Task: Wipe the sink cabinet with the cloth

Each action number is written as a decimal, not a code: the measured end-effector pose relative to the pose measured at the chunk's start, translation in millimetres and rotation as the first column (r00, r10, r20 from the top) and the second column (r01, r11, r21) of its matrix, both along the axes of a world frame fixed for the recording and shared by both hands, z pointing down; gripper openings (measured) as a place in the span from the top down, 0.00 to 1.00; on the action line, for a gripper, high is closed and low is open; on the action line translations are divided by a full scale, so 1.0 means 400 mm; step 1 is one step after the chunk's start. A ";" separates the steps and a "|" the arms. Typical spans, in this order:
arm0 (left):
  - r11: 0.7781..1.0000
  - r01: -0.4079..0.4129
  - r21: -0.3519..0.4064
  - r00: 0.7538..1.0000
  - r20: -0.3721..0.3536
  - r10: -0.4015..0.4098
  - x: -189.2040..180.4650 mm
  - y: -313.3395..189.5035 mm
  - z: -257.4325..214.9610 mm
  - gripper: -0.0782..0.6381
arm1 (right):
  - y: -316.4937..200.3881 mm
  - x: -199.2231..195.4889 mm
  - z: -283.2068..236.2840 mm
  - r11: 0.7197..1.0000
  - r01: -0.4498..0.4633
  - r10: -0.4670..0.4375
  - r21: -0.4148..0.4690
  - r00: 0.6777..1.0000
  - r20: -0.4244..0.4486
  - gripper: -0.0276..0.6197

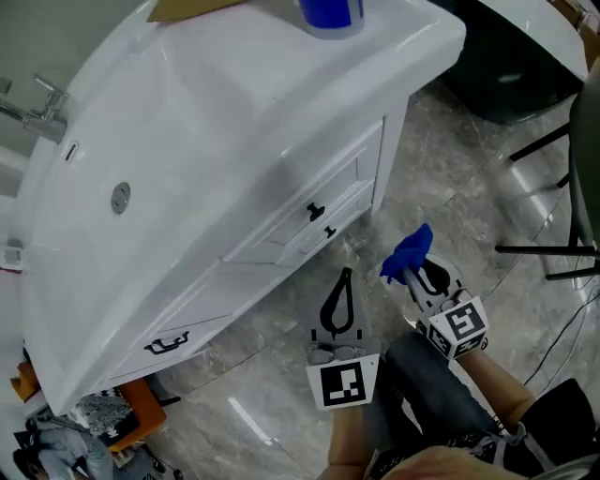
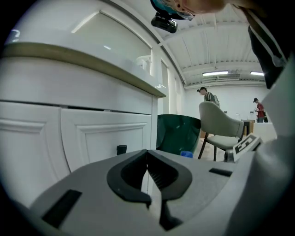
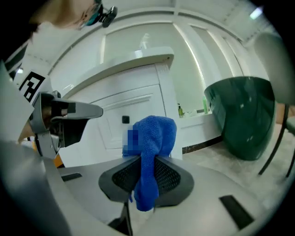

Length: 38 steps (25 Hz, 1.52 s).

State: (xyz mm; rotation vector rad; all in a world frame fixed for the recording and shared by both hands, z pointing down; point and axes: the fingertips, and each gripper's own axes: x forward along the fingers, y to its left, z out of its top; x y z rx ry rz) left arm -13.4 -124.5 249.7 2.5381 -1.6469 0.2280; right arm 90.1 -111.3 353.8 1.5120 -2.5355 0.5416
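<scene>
Clamping the blue cloth (image 1: 408,253) btwn its jaws, the R gripper (image 1: 419,274) is hovering over the marbled grey floor (image 1: 281,412), near the front corner of the white sink cabinet (image 1: 281,220) w/o touching it. In the right gripper view the cloth (image 3: 152,133) is bunching up above the R gripper (image 3: 142,160) tips, w/ a tail hanging down thru the jaw gap. Behind it the sink cabinet (image 3: 133,103) is showing a panelled door and a black knob (image 3: 125,119).

The L gripper (image 1: 344,277) is hovering just beside the R one, tips pointing at the cabinet front, also not touching. Its jaws are pressing together w/ nothing btwn them. The left gripper view is showing the same: L gripper (image 2: 147,154) tips meeting, sink cabinet (image 2: 101,133) door and knob (image 2: 121,149) ahead.

On top, the white basin (image 1: 187,122) is carrying a drain (image 1: 120,196), a chrome tap (image 1: 42,108) at the far-left edge and a blue cup (image 1: 330,11) at the back. A dark green bin (image 3: 244,115) is standing on the floor past the cabinet's end, and a pale chair (image 2: 221,124) is standing beyond the bin (image 2: 177,133).
</scene>
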 end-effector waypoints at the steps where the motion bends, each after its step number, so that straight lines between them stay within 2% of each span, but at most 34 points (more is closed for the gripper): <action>1: 1.000 -0.011 -0.009 0.999 0.048 0.011 0.000 0.025 -0.025 0.88 | 0.026 0.000 -0.058 1.000 0.009 -0.009 -0.019 1.000 -0.023 0.84; 3: 0.997 -0.019 -0.070 0.991 0.130 0.028 -0.006 0.090 -0.071 0.88 | 0.083 0.004 -0.181 0.997 0.037 -0.038 -0.062 0.999 -0.012 0.84; 5: 0.986 -0.025 -0.167 0.990 0.136 0.048 -0.012 0.159 -0.141 0.88 | 0.136 0.009 -0.304 0.993 0.060 -0.063 -0.099 0.998 -0.028 0.84; 7: 0.972 -0.052 -0.230 0.985 0.147 0.087 -0.019 0.213 -0.251 0.88 | 0.180 0.009 -0.433 0.991 0.075 -0.084 -0.112 0.994 -0.075 0.84; 8: 0.970 -0.064 -0.233 0.984 0.147 0.100 -0.017 0.235 -0.324 0.88 | 0.203 0.013 -0.502 0.990 0.077 -0.088 -0.114 0.992 -0.094 0.84; 10: 0.977 -0.066 -0.201 0.991 0.102 0.088 -0.005 0.280 -0.491 0.88 | 0.253 0.032 -0.646 0.990 0.067 -0.082 -0.121 0.989 -0.125 0.84; 12: 0.983 -0.031 -0.179 0.998 0.041 0.039 -0.001 0.332 -0.651 0.88 | 0.292 0.056 -0.796 0.991 0.037 -0.055 -0.128 0.989 -0.138 0.84; 14: 0.981 0.007 -0.195 1.000 0.011 -0.005 -0.010 0.388 -0.807 0.88 | 0.319 0.073 -0.954 0.994 -0.009 -0.006 -0.111 0.990 -0.138 0.84; 16: 0.981 0.044 -0.188 0.999 0.006 -0.044 -0.039 0.430 -0.956 0.88 | 0.330 0.076 -1.112 0.997 -0.064 0.058 -0.047 0.990 -0.125 0.84; 19: 0.991 0.107 -0.077 0.994 0.040 -0.104 -0.121 0.458 -1.123 0.88 | 0.330 0.038 -1.290 0.993 -0.085 0.091 0.077 0.993 -0.078 0.84; 21: 0.988 0.152 -0.005 0.986 0.070 -0.152 -0.167 0.497 -1.176 0.88 | 0.362 -0.002 -1.336 0.992 -0.024 0.033 0.124 0.997 -0.068 0.84; 22: 0.984 0.180 0.007 0.981 0.078 -0.180 -0.184 0.527 -1.185 0.88 | 0.386 -0.021 -1.342 0.991 0.020 -0.010 0.134 0.998 -0.069 0.84; 26: 0.970 0.243 -0.032 0.968 0.080 -0.240 -0.236 0.627 -1.187 0.88 | 0.452 -0.076 -1.317 0.984 0.154 -0.150 0.085 0.987 -0.055 0.84; 30: 0.954 0.298 0.015 0.952 0.066 -0.298 -0.322 0.658 -1.209 0.88 | 0.444 -0.085 -1.298 0.976 0.206 -0.201 0.067 0.977 -0.065 0.84; 33: 0.915 0.403 0.010 0.912 0.082 -0.403 -0.368 0.723 -1.201 0.88 | 0.474 -0.056 -1.279 0.965 0.259 -0.256 0.032 0.964 -0.070 0.84; 35: 0.896 0.444 0.001 0.891 0.102 -0.442 -0.365 0.770 -1.188 0.88 | 0.509 -0.012 -1.268 0.958 0.287 -0.285 0.013 0.955 -0.075 0.84; 38: 0.891 0.454 0.007 0.888 0.086 -0.453 -0.317 0.786 -1.162 0.88 | 0.547 0.088 -1.250 0.957 0.289 -0.286 0.012 0.951 -0.122 0.84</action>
